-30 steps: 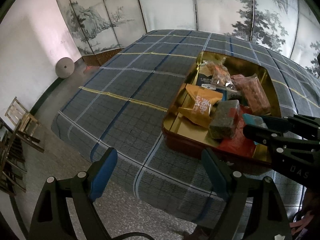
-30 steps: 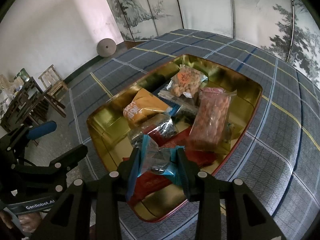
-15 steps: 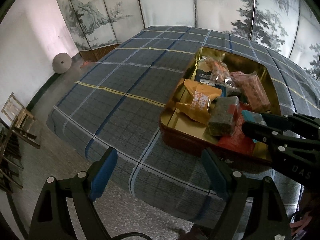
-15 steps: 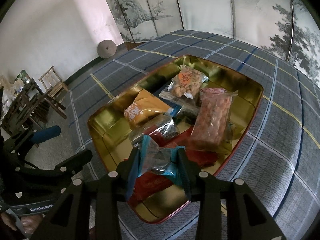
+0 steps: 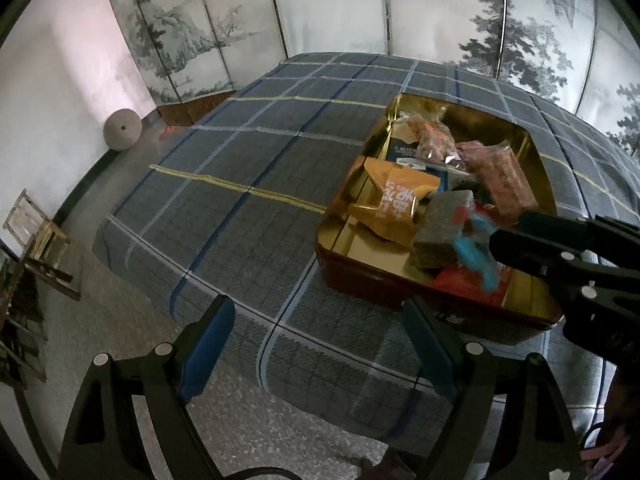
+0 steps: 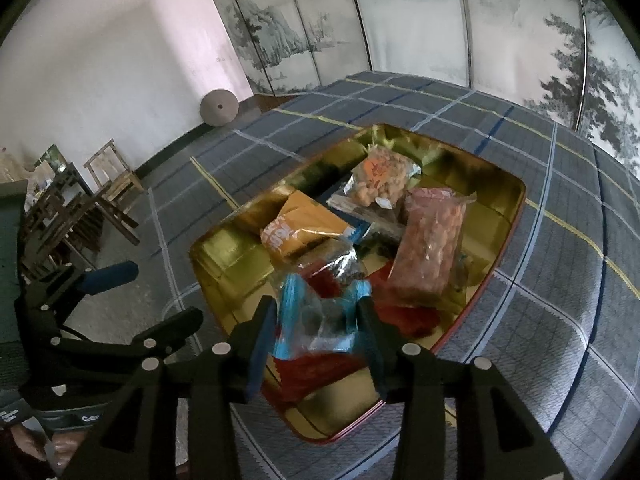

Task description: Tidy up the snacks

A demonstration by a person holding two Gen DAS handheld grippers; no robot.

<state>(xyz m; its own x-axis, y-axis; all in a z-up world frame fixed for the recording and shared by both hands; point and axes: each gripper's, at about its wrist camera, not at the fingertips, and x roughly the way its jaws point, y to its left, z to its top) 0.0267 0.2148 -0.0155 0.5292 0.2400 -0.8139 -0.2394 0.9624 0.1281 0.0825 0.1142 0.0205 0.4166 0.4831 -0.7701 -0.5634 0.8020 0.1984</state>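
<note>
A gold tin tray [image 6: 224, 248] with a red outer wall [image 5: 360, 276] sits on the plaid table and holds several snack packs: an orange pack [image 6: 296, 228], a clear bag of puffs [image 6: 380, 176], a long pink pack [image 6: 432, 248], a dark grey pack [image 5: 440, 232] and a red pack [image 6: 316, 368]. My right gripper [image 6: 316, 324] is shut on a blue-edged clear snack bag [image 6: 320, 320] just above the tray's near end; it also shows in the left wrist view [image 5: 476, 252]. My left gripper [image 5: 316, 344] is open and empty over the table's near edge, left of the tray.
The table wears a blue-grey plaid cloth [image 5: 240, 200]. Painted folding screens [image 5: 340, 8] stand behind it. Wooden chairs [image 6: 112, 184] and a round stone disc [image 5: 122, 130] stand on the floor at the left.
The blue-edged bag has loosened and blurred between the right fingers, which stand a little wider. The left gripper has drifted slightly back and left; its jaws stay open.
</note>
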